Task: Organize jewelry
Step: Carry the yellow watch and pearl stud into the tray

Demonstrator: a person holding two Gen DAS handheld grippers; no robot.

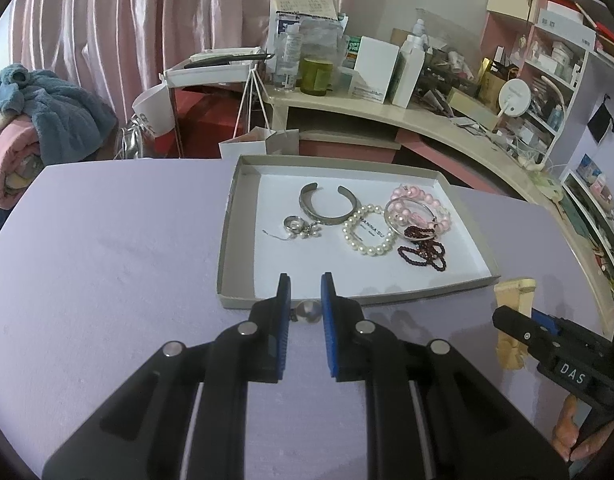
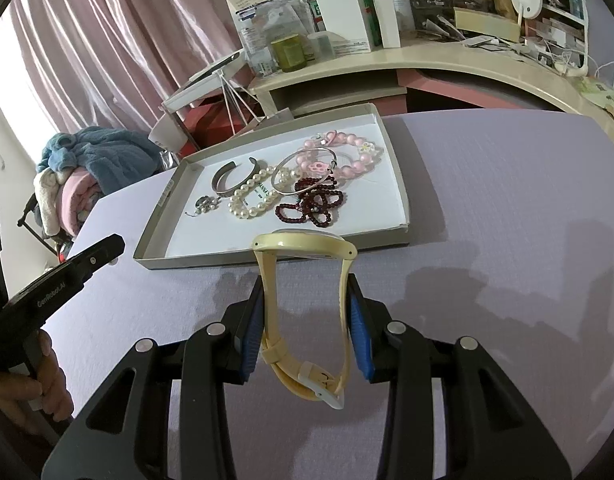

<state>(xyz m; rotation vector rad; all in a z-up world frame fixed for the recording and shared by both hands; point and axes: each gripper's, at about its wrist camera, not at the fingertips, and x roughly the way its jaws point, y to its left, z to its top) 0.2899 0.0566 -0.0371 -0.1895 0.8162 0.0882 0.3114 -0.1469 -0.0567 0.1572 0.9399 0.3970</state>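
A shallow grey cardboard box lies on the lilac table and holds a silver cuff, a pearl bracelet, pink bead bracelets, a thin silver bangle, dark red beads and a small silver ring with pearl bits. My left gripper hovers at the box's near wall, shut on a small round silver piece. My right gripper is shut on the strap of a cream wristwatch, whose face points towards the box.
A curved cream desk crowded with bottles and boxes runs behind the table. Shelves stand at the right. A pile of blue and pink blankets sits at the left before pink curtains. A hand holds the left gripper's handle.
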